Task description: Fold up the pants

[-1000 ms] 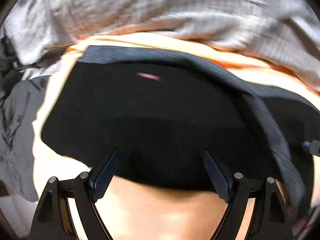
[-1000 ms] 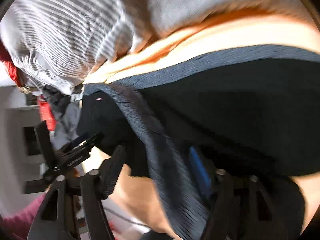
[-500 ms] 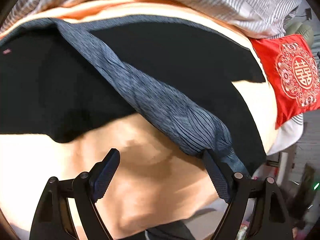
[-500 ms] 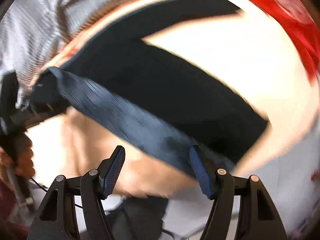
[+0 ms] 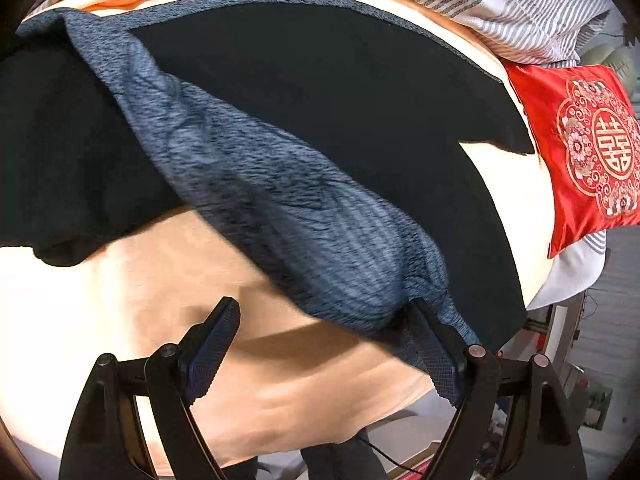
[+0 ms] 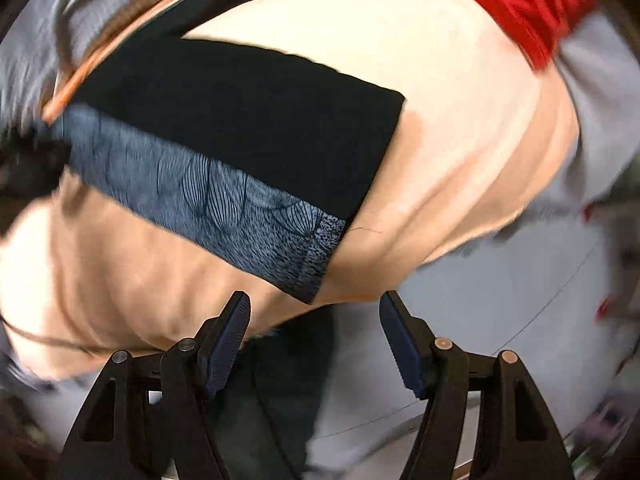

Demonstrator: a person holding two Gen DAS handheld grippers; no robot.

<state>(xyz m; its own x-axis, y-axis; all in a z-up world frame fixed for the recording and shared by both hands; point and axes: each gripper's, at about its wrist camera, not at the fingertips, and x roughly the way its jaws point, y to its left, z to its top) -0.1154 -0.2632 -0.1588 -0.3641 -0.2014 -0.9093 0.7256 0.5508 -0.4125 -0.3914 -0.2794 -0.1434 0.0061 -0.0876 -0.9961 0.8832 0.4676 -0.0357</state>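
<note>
Pants (image 5: pixel 320 100): black w/ blue panel, on bed (image 5: pixel 120 300). L gripper (image 5: pixel 324 344), R gripper (image 6: pixel 316 340): both apart, nothing held. Tip: pinch hem corners squarely, fold evenly.

Black pants (image 5: pixel 328 92) carry a mottled blue-grey side panel (image 5: pixel 256 184) with fine dark leaf-vein lines, against a pale peach sheet (image 5: pixel 120 300). Beside the sheet, a red cushion (image 5: pixel 588 148) bears gold-and-pink floral embroidery; above it, grey-and-white striped bedding (image 5: pixel 500 4).
</note>
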